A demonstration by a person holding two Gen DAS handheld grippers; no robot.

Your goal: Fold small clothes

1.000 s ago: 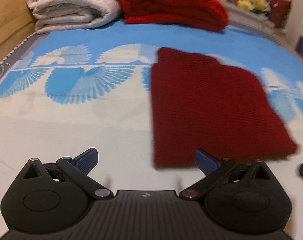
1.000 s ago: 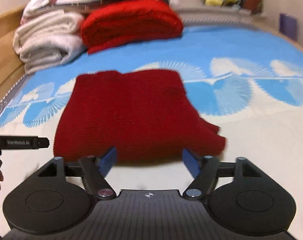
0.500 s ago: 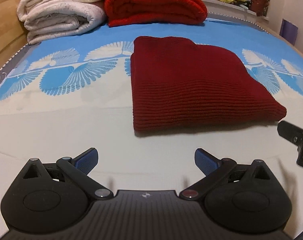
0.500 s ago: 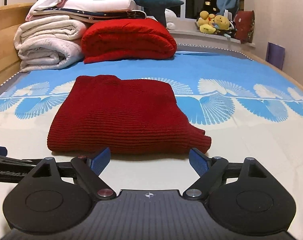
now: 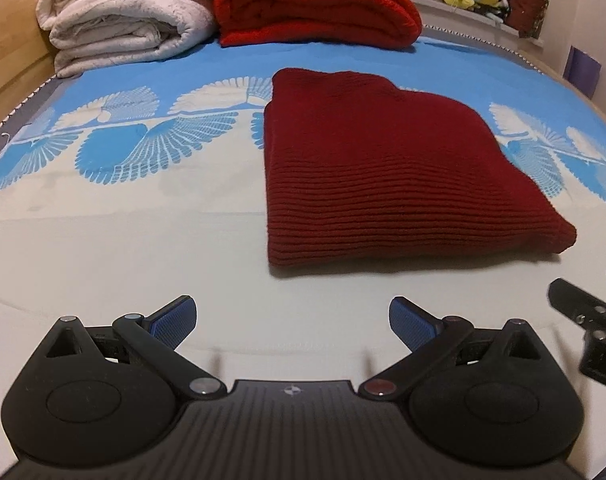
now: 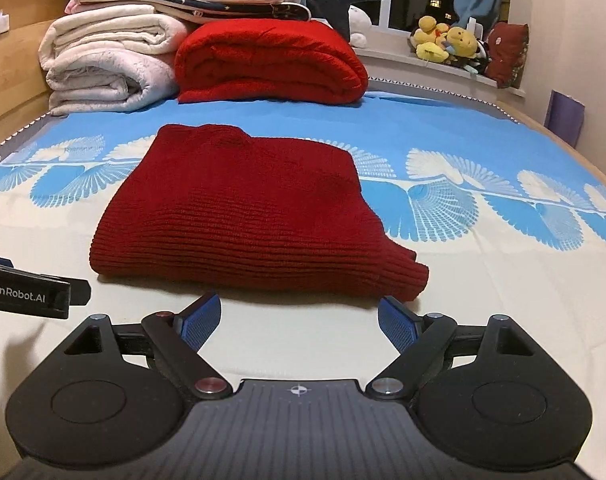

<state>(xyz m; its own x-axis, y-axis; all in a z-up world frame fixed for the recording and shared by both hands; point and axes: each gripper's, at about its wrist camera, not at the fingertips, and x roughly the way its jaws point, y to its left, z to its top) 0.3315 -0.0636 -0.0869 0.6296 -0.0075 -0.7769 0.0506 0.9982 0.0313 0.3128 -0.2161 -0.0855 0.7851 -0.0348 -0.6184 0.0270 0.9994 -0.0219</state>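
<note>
1. The dark red knit sweater (image 5: 387, 168) lay folded flat on the blue and cream bedsheet (image 5: 123, 240).
2. The left gripper (image 5: 291, 320) stood wide open and empty, short of the sweater's near edge and offset towards its left corner.
3. The right gripper (image 6: 299, 320) was also spread wide, holding nothing, its blue pads (image 6: 397, 322) just before the sweater's near hem.

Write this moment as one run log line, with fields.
garment: dark red sweater folded on bed sheet | left hand-held gripper: open, empty | right hand-held gripper: open, empty, near sweater edge
</note>
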